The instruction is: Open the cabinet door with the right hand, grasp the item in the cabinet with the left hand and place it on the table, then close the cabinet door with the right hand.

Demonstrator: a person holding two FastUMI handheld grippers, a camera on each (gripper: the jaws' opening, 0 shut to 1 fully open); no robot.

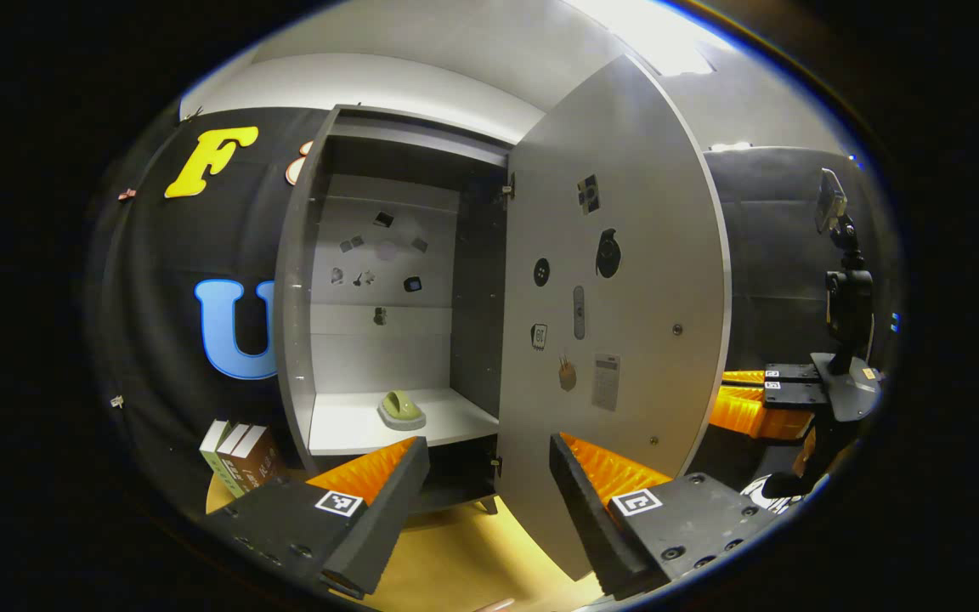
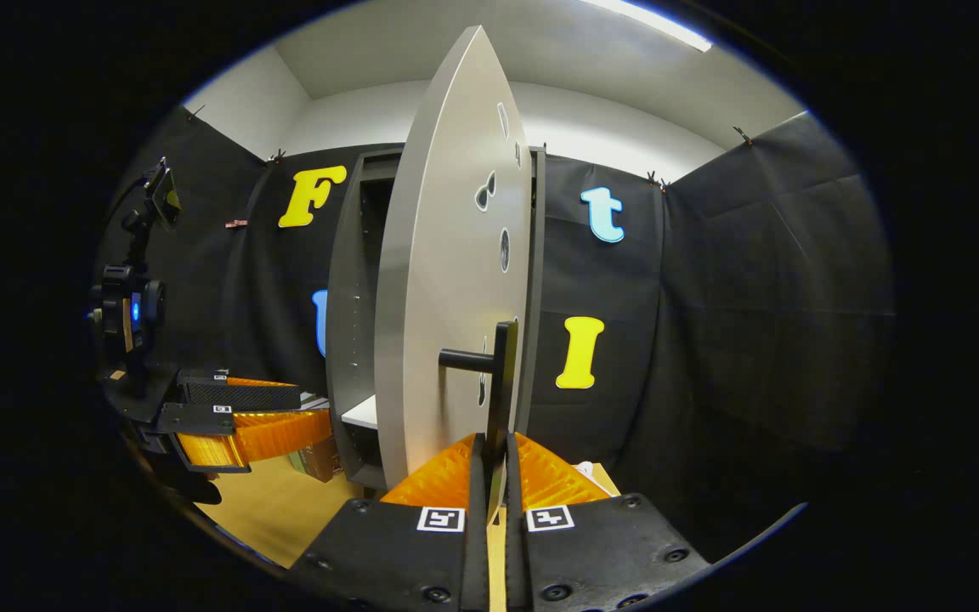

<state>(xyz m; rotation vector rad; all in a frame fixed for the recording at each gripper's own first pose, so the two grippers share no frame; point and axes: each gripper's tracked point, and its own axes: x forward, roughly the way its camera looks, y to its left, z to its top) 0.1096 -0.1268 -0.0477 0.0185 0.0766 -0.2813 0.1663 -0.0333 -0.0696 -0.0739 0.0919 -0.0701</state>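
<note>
The grey cabinet (image 1: 302, 280) stands open, its door (image 1: 617, 280) swung out toward me. On the white shelf (image 1: 455, 416) lies a small green item (image 1: 402, 409) on a grey base. My left gripper (image 1: 489, 476) hangs open in front of the cabinet, a short way below and before the shelf, holding nothing. In the right gripper view the door (image 2: 447, 280) is seen nearly edge-on, and my right gripper (image 2: 495, 463) is shut on the lower end of its black bar handle (image 2: 500, 382). The left gripper (image 2: 239, 416) appears at the left there, and the right gripper (image 1: 761, 395) past the door.
Several books (image 1: 239, 459) stand on the wooden table (image 1: 455, 561) left of the cabinet. Small stickers dot the door's inner face and the cabinet's back wall. A camera on a stand (image 1: 846, 297) rises at the right. Black cloth walls close in all around.
</note>
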